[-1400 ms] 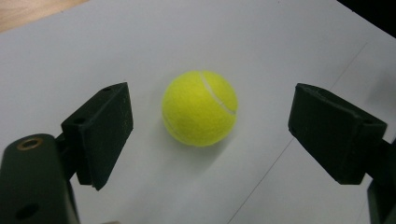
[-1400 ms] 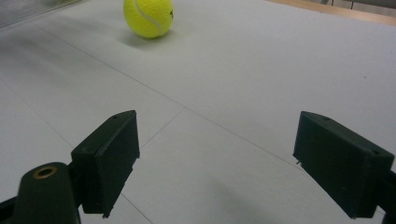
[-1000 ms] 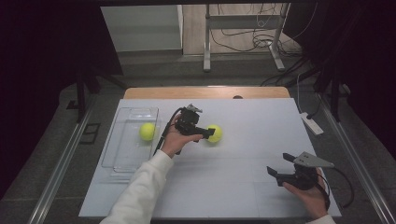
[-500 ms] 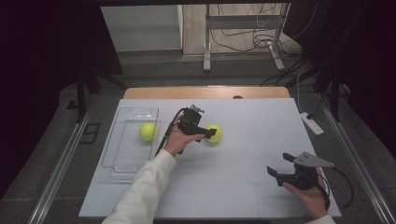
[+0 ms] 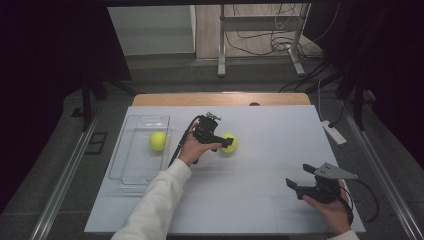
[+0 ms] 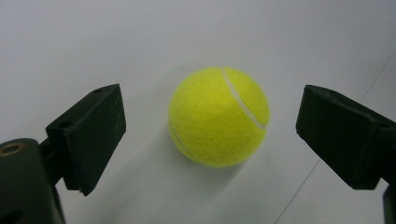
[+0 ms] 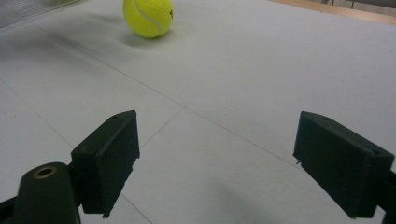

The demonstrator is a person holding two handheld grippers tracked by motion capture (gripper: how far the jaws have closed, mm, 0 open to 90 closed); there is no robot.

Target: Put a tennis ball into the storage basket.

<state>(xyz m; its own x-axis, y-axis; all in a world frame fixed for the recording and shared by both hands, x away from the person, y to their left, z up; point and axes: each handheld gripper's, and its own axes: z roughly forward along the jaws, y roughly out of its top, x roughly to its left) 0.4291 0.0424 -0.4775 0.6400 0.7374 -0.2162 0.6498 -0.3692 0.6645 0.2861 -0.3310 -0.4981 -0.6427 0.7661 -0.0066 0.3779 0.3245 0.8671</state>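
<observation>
The left claw (image 5: 226, 141) is hovering over the tennis ball (image 5: 229, 143) out on the middle of the desk (image 5: 260, 200), and its jaws have just been opening. In the left gripper view the ball (image 6: 218, 116) is sitting between the two jaws, a little ahead of their tips, with clear gaps on both sides, so nothing is pressing on it and it is resting on the desk by its own weight. The left claw (image 6: 211, 140) is standing wide, holding nothing.

The ball is round and fuzzy, bright yellow-green felt with a pale curved seam running across its upper right. The jaws are blocky, matte black, with flat inner faces and small holes in their tops. The desk surface is smooth, pale grey-white, crossed by thin straight lines.

The right claw (image 5: 296, 184) is lying low near the right front corner of the desk, well apart from the ball, its jaws spread wide with only bare desk between them. From the right gripper view (image 7: 215, 158) the ball (image 7: 147, 17) is showing far off.

A second tennis ball (image 5: 158, 141) is lying in a clear plastic tray (image 5: 131, 172) with rounded corners at the desk's left side.
</observation>
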